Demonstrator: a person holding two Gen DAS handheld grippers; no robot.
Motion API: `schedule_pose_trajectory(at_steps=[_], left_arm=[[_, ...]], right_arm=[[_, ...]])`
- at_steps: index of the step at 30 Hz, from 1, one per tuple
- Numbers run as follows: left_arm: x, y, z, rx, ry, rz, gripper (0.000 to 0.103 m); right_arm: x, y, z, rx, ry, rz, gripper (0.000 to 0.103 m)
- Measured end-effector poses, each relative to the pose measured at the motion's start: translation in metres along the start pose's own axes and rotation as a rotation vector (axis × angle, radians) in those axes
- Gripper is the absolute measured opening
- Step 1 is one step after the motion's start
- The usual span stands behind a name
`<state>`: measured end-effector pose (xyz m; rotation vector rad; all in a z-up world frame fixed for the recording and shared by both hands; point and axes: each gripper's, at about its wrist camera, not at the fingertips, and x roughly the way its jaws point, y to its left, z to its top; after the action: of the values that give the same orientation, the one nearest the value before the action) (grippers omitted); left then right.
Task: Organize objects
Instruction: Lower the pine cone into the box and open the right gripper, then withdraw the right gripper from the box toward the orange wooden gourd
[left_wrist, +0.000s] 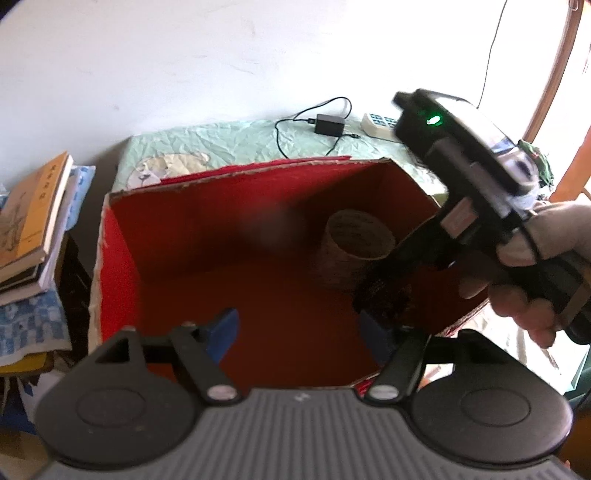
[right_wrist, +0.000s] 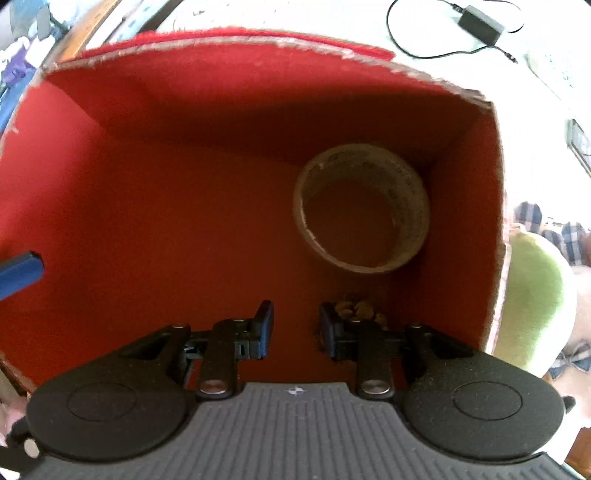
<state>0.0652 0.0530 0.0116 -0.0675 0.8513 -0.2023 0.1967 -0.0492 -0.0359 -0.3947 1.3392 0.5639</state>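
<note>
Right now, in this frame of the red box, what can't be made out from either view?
- Small brown clump on the red box floor: right wrist view, partly behind the right hand-held gripper finger; identity unclear.
- Print on the tape roll: too small and blurred in both views.
- Box's near wall: cut off below by gripper bodies.
- Dark smudge mid-box: left wrist view, blurred.
- Left hand-held gripper: its right finger sits behind the other gripper.
</note>
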Motion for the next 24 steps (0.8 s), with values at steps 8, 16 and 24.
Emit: schedule_pose_trajectory(at_steps=[8,16,24], left_arm=[[-0.008,-0.029,0.006,0.024,-0.024,0.103,0.089],[-0.024,-0.066,0.007,0.018,-0.036,0.168,0.094],[-0.035,-0.096,-0.005,-0.019,-0.019,0.25,0.094]], right_arm=[[-0.049,0.002,-0.042,0.047,-0.266,0.072,0.03],[-0.081,-0.032,-0.09,0.069,-0.496,0.08,0.032],[-0.102,-0.056,-0.127,0.115,-0.628,0.071,0.048]])
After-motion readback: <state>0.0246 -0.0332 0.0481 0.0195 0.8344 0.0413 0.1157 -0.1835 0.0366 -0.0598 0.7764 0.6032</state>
